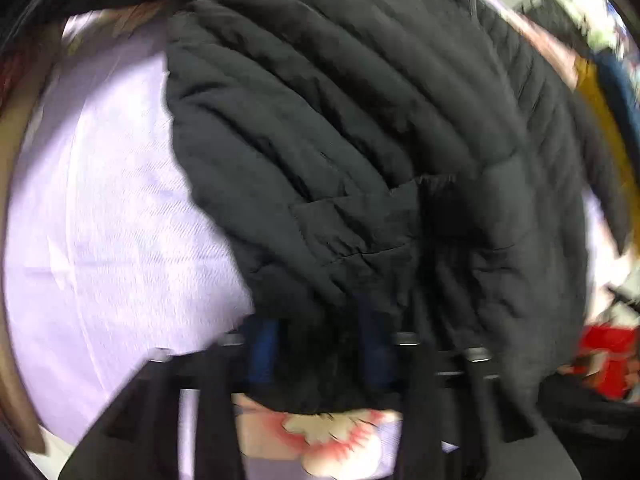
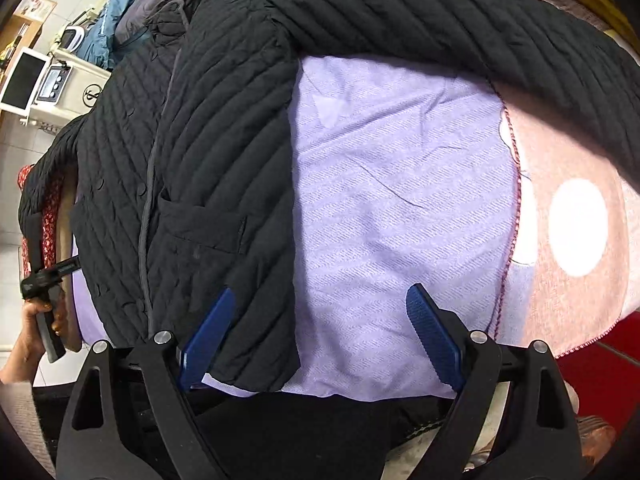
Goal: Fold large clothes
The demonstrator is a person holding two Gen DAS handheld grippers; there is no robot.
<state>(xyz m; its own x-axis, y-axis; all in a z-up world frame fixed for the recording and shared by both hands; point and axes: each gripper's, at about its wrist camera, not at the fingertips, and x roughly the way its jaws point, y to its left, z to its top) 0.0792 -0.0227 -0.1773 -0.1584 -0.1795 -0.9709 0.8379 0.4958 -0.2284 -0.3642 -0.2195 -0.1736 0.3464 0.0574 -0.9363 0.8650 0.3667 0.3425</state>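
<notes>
A black quilted jacket (image 2: pixel 224 152) lies spread on a lilac bed sheet (image 2: pixel 400 208), one sleeve (image 2: pixel 440 12) stretched across the far side. My right gripper (image 2: pixel 320 344) is open above the sheet, its left blue finger (image 2: pixel 208 336) at the jacket's near hem, holding nothing. In the left wrist view the jacket (image 1: pixel 340 120) hangs bunched right in front of the camera. My left gripper (image 1: pixel 320 356) has its blue fingers (image 1: pixel 260 352) closed on the jacket's fabric, which hides the tips. The left gripper (image 2: pixel 44 276) also shows at the far left of the right wrist view, in a hand.
A pink blanket (image 2: pixel 580 240) with white dots lies on the right of the sheet. Blue and grey clothes (image 2: pixel 132 8) are piled behind the jacket. A white appliance (image 2: pixel 36 80) stands beyond the bed. Red and yellow items (image 1: pixel 600 352) sit at the right in the left wrist view.
</notes>
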